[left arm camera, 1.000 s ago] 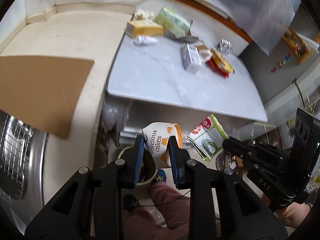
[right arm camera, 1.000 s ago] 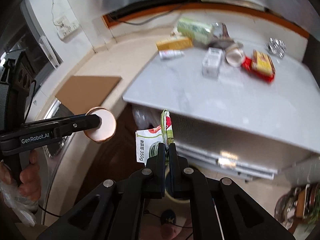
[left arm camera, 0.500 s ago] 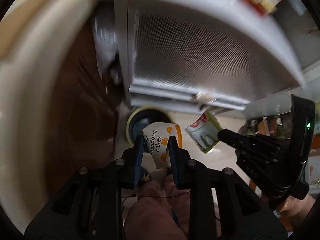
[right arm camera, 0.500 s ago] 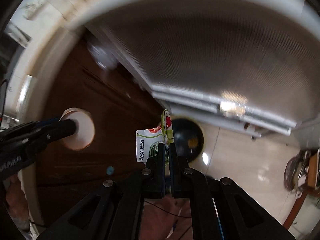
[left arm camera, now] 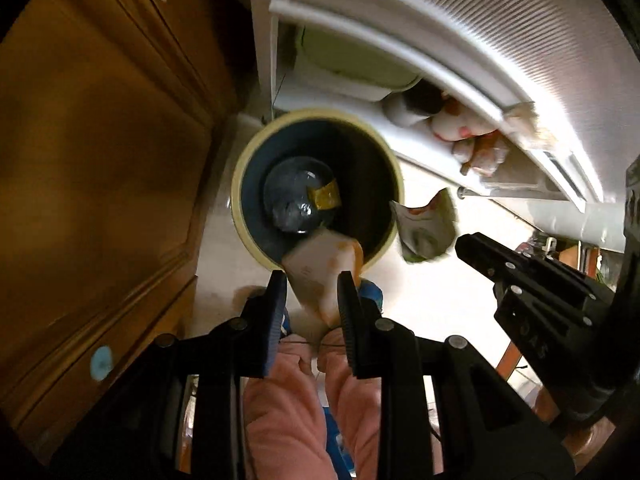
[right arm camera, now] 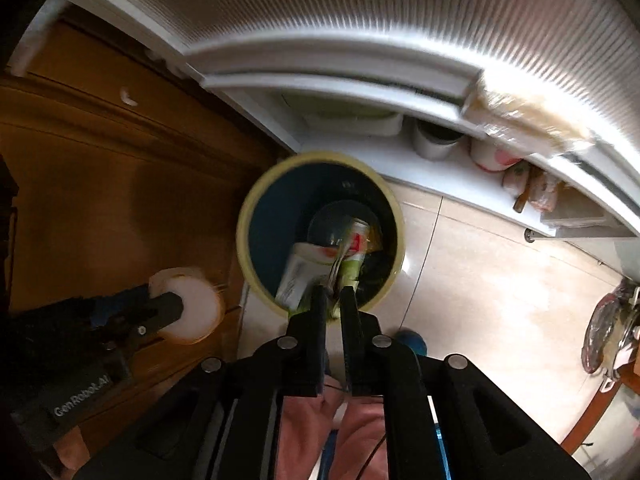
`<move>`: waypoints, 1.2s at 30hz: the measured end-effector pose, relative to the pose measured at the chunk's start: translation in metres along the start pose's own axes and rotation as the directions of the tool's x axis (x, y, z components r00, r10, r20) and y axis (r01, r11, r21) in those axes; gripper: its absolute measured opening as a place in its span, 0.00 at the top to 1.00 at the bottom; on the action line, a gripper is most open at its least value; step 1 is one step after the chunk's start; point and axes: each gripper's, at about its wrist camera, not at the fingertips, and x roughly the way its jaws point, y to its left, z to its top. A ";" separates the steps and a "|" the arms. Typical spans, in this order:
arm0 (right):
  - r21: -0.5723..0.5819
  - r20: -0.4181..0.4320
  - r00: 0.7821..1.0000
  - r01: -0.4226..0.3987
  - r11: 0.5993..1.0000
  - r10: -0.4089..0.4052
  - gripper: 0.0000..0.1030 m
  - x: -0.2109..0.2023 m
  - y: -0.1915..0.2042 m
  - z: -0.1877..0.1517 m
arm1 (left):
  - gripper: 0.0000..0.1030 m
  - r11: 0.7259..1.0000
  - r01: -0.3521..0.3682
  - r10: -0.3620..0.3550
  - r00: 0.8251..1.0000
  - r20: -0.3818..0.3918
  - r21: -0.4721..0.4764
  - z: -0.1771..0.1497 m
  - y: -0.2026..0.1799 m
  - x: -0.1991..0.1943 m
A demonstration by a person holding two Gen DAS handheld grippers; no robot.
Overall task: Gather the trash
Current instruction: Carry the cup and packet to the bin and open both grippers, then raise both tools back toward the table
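Below, the left gripper (left arm camera: 311, 294) pinched a paper cup (left arm camera: 320, 268) over the bin's near rim (left arm camera: 240, 216); the right gripper (right arm camera: 333, 299), jaws just parting, loosely straddled a green wrapper (right arm camera: 308, 272).

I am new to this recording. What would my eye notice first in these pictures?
First the round bin on the floor, seen from above, with a yellow packet inside. Then the paper cup clamped in the left hand-held gripper, and the green-white wrapper between the right hand-held gripper's just-opening jaws.
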 end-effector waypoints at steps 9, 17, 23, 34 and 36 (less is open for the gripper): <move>0.004 -0.024 1.000 0.007 1.000 -0.007 0.82 0.027 -0.004 0.007 | 0.60 0.997 -0.073 0.072 0.996 -0.057 -0.007 0.006 0.009 0.034; -0.008 -0.011 1.000 -0.021 1.000 0.021 0.82 -0.010 -0.002 -0.002 | 0.58 0.997 -0.074 0.074 0.997 -0.014 -0.021 -0.002 0.009 -0.011; -0.034 0.063 0.997 -0.049 0.998 0.051 0.82 -0.072 0.014 0.003 | 0.57 0.998 -0.060 0.062 0.994 0.088 -0.029 -0.010 0.000 -0.084; -0.099 0.205 0.975 -0.071 0.993 0.090 0.79 -0.201 0.052 0.007 | 0.32 0.997 -0.080 0.076 0.947 0.313 0.001 -0.028 -0.024 -0.238; -0.118 0.214 0.972 -0.070 0.991 0.094 0.79 -0.220 0.060 0.005 | 0.32 0.995 -0.096 0.088 0.934 0.347 0.007 -0.032 -0.030 -0.263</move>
